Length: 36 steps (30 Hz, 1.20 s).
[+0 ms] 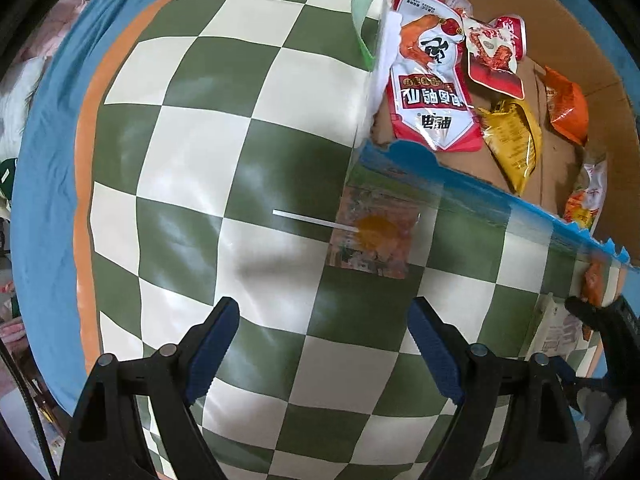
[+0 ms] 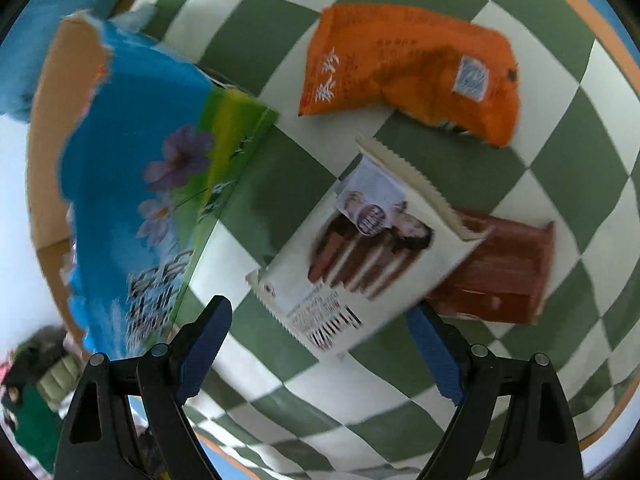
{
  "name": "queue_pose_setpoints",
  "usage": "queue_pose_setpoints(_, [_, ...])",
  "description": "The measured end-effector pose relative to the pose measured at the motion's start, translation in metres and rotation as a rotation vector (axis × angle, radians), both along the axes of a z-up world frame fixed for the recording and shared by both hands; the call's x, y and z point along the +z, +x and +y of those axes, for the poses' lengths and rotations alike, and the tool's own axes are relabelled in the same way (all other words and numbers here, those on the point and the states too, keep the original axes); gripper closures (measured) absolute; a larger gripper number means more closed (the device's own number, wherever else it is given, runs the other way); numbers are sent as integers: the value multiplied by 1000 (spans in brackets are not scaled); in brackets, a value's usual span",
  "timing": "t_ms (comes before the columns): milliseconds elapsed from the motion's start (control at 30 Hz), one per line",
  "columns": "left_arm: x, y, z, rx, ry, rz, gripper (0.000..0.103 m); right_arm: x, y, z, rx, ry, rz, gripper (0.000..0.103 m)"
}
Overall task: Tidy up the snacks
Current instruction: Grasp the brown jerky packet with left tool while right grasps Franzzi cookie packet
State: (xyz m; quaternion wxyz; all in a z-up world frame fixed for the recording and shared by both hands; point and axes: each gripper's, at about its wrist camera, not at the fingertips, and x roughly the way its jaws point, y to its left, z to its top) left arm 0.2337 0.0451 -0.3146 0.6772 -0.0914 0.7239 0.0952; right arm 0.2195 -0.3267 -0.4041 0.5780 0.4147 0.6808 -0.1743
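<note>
A green and cream checkered cloth (image 1: 224, 128) with an orange border covers the table, and blue fabric (image 1: 44, 152) lies beyond its edge at the left of the frame. The cardboard box (image 1: 560, 12) at upper right holds a red-white snack pouch (image 1: 430, 92) and a yellow packet (image 1: 512, 140). The left tool (image 1: 322, 344) is spread apart over bare cloth. The right tool (image 2: 318, 344) is also apart, above a white snack packet (image 2: 360, 248); an orange packet (image 2: 408, 68) lies beyond, near the cloth's edge.

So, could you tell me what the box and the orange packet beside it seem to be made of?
Box: corrugated cardboard, judging by its brown, raggedly torn edge; the outside is glossy print that mirrors the cloth. Orange packet: probably thin plastic film, crinkled and faintly shiny, with a printed label.
</note>
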Motion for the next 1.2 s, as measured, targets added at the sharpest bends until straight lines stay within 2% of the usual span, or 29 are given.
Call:
queue_pose_setpoints(67, [-1,-2,-2,-10,10,1,17,-8,5,4,-5,-11,16,12])
queue_pose_setpoints(233, [-1,-9,-10,-33,26,5,17,-23,11,14,33,-55,79,21])
queue_pose_setpoints(267, [-1,-11,-12,-37,26,6,17,-21,12,17,63,-72,79,27])
queue_pose_setpoints(300, [-1,-13,-14,-42,25,8,17,-20,13,20,87,-85,73,35])
queue_pose_setpoints(500, [0,-25,-56,-114,13,9,17,-8,5,40,250,-109,9,42])
queue_pose_setpoints(667, [-5,-38,-109,-166,-62,40,17,17,-12,34,305,-130,-51,45])
queue_pose_setpoints(833, [-14,-43,-179,-252,-139,68,17,42,-30,6,303,-124,-76,45])
queue_pose_setpoints(967, [-20,-44,-231,-308,-179,89,17,46,-54,-33,299,-123,-77,45])
queue_pose_setpoints(1100, [-30,-44,-282,-384,-206,128,17,39,-85,-73,307,-147,-47,46])
queue_pose_setpoints(1200, [-45,-49,-313,-364,-276,211,17,25,-108,-97,288,-145,-10,45])
